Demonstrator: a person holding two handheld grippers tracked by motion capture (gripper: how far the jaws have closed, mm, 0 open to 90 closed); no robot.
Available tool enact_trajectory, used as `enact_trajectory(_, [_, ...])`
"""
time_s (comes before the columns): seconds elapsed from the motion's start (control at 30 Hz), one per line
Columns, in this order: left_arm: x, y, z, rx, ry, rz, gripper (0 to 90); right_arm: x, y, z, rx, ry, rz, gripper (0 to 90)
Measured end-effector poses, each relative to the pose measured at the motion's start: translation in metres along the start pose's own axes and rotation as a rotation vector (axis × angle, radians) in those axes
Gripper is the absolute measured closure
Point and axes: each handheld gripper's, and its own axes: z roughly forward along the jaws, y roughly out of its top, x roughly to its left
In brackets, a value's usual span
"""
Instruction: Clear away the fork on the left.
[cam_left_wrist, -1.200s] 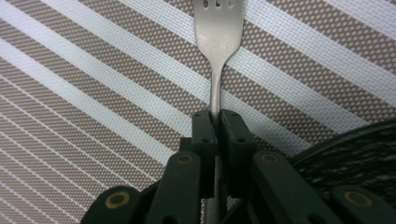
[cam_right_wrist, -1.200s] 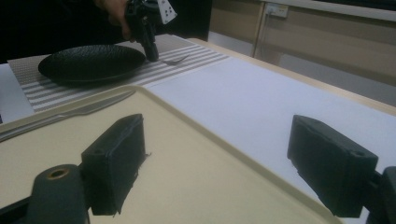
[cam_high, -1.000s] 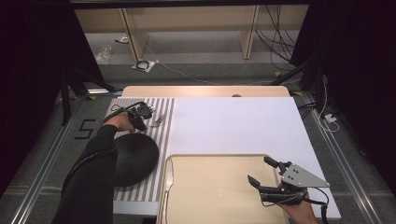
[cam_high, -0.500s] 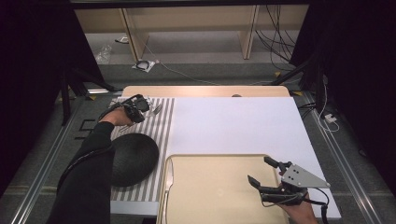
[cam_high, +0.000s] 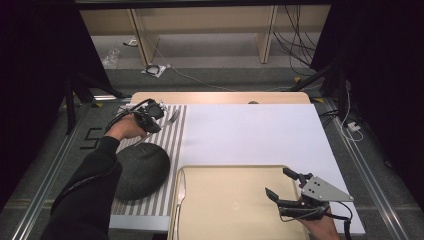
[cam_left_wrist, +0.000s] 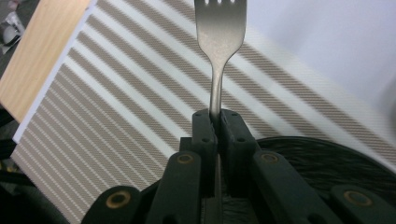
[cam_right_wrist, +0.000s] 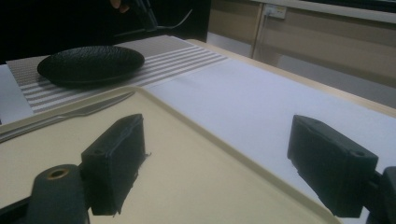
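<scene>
Steel shows between the closed jaws of the left gripper (cam_high: 159, 111): it pinches the fork (cam_left_wrist: 218, 42) by the thin neck of its handle, tines pointing away from the hand, lifted clear of the striped placemat (cam_high: 172, 142) below. The black bowl (cam_high: 140, 170) sits just behind that gripper. So the pick-up looks done; carrying and setting down remain, perhaps beside the knife (cam_high: 180, 192) on the beige tray (cam_high: 225, 200). The right gripper (cam_high: 285, 187) hovers over the tray, jaws wide apart, empty.
</scene>
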Motion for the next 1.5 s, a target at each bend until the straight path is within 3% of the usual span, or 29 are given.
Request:
enact_trajectory(0.1, [-0.017,0.004,-0.01,-0.012,-0.012,0.026,84.5,0.0,0.0,0.0,-0.001,0.001,-0.004,19.8])
enact_trajectory(0.33, [-0.061,0.009,-0.032,-0.035,-0.014,0.134,84.5,0.0,0.0,0.0,-0.004,0.0,-0.005,19.9])
enact_trajectory(0.47, [-0.083,0.008,-0.04,-0.05,-0.016,0.165,84.5,0.001,0.001,0.0,-0.002,-0.003,-0.009,19.9])
enact_trajectory(0.97, [-0.124,-0.009,-0.049,-0.143,-0.109,0.153,84.5,0.002,0.001,0.0,0.0,-0.002,-0.01,19.9])
enact_trajectory(1.17, [-0.139,-0.012,-0.045,-0.134,-0.13,0.151,84.6,0.003,0.002,0.0,0.003,-0.001,-0.013,19.9])
enact_trajectory(1.5, [-0.173,-0.009,-0.047,-0.113,-0.177,0.202,84.5,0.003,0.002,-0.002,-0.009,-0.002,-0.015,19.9])
